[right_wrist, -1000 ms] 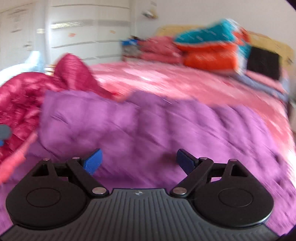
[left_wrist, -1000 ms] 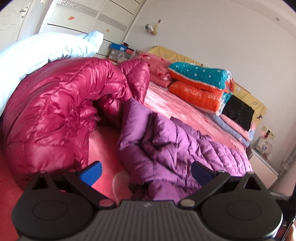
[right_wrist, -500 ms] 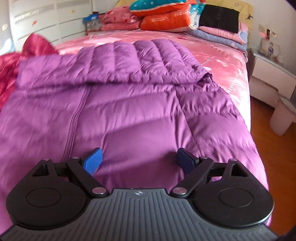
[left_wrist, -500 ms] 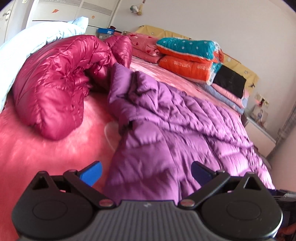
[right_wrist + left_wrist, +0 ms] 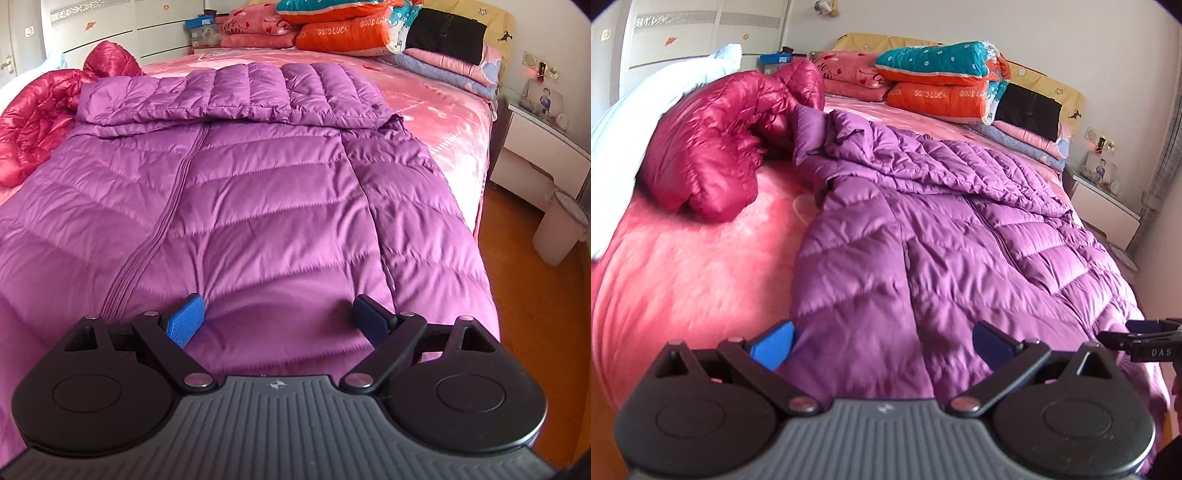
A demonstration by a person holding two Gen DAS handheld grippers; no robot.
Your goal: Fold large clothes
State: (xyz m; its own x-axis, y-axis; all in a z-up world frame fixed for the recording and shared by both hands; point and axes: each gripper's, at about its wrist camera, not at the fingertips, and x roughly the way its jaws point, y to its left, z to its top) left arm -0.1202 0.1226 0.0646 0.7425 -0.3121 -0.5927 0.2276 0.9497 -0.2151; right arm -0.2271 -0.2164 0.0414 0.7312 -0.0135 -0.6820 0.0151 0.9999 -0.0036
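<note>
A purple quilted down jacket (image 5: 953, 236) lies spread front-up on the pink bed, zipper closed, its hem at the near bed edge and its hood folded at the far end (image 5: 236, 92). My left gripper (image 5: 882, 345) is open and empty, over the jacket's near left hem. My right gripper (image 5: 279, 319) is open and empty, over the near hem right of the zipper (image 5: 155, 236). The right gripper's tip shows at the right edge of the left wrist view (image 5: 1145, 338).
A crumpled red down jacket (image 5: 720, 136) lies left of the purple one, beside a pale blue duvet (image 5: 639, 110). Folded quilts and pillows (image 5: 945, 81) are stacked at the headboard. A white nightstand (image 5: 535, 147) and a bin (image 5: 561, 225) stand on the right.
Both grippers have pulled back toward the near bed edge. The purple jacket went from a bunched heap to lying spread flat. Both grippers stay open.
</note>
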